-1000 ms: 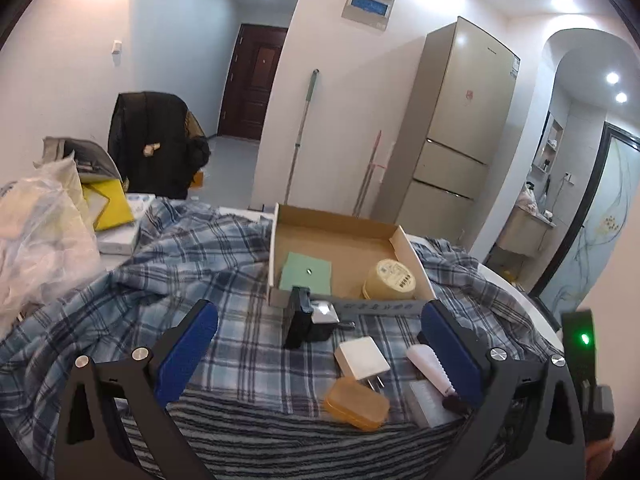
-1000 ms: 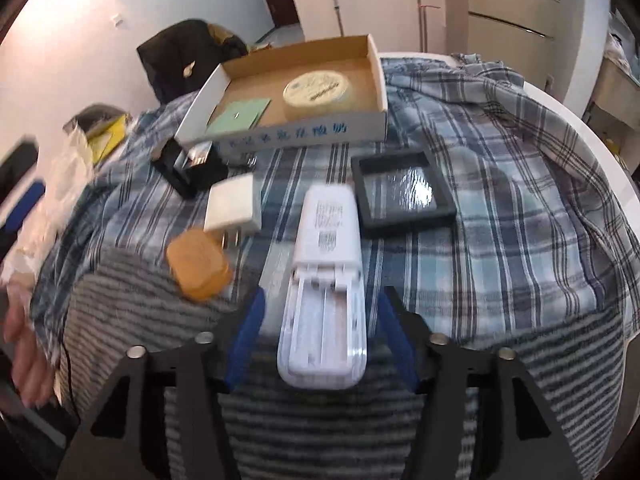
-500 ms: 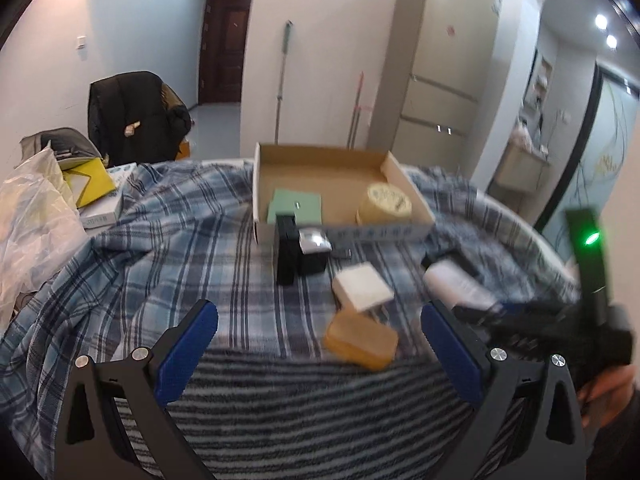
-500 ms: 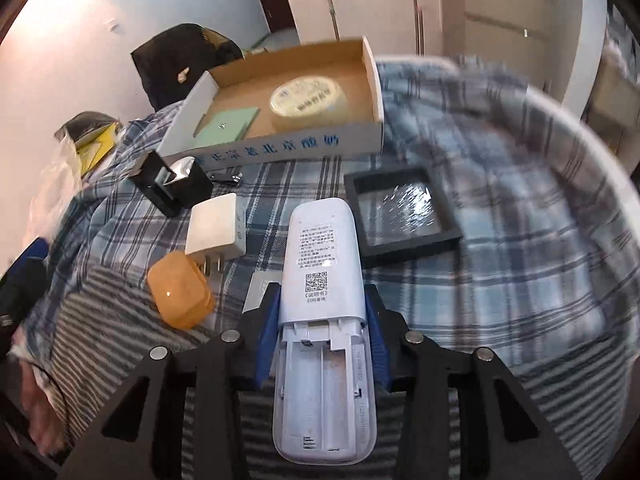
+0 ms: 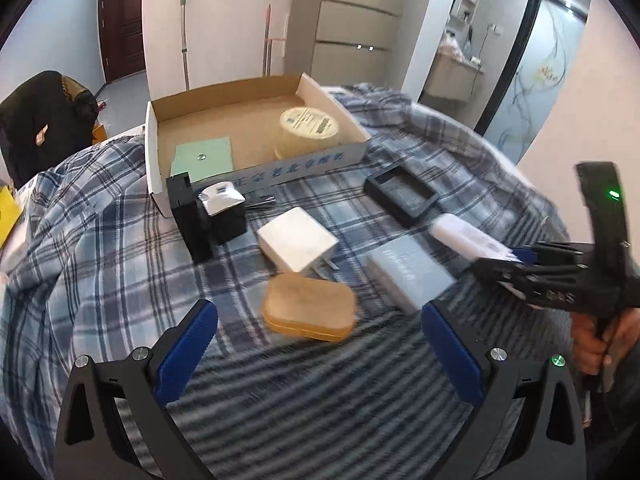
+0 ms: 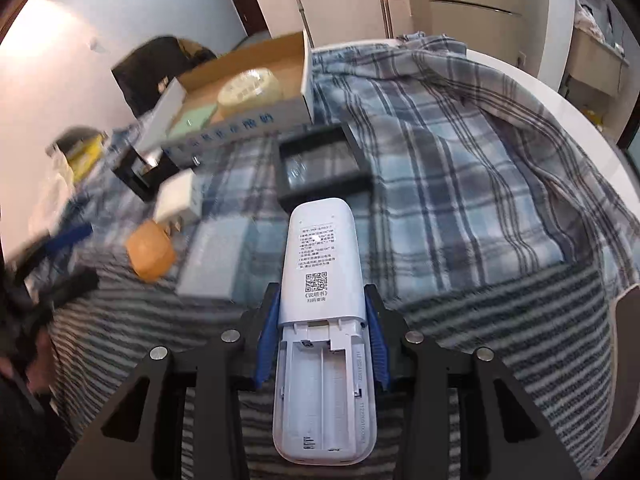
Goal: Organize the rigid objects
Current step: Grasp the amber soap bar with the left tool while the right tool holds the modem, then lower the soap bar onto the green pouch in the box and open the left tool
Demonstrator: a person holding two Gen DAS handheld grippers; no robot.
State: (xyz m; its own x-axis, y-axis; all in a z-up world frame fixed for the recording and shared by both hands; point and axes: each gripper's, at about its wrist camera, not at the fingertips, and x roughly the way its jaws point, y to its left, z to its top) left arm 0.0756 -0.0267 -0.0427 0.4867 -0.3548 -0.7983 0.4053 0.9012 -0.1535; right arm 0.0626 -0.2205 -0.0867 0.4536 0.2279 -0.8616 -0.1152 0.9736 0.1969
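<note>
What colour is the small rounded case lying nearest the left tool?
Orange-amber, the rounded case; the left wrist view shows it best.

Both grippers share a build: black angular frames; blue ribbed finger pads point(image 5: 188, 348); silver screws point(image 6: 413, 336); a green light point(image 5: 613, 193) glows.

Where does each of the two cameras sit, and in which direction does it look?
Left wrist: sits on the left gripper, looks down over the orange case toward the cardboard box; its open blue fingers and the person's other hand show.
Right wrist: sits on the right gripper, looks down along the white remote clamped in its fingers.
Shared: box, orange case, white charger, black frame.
</note>
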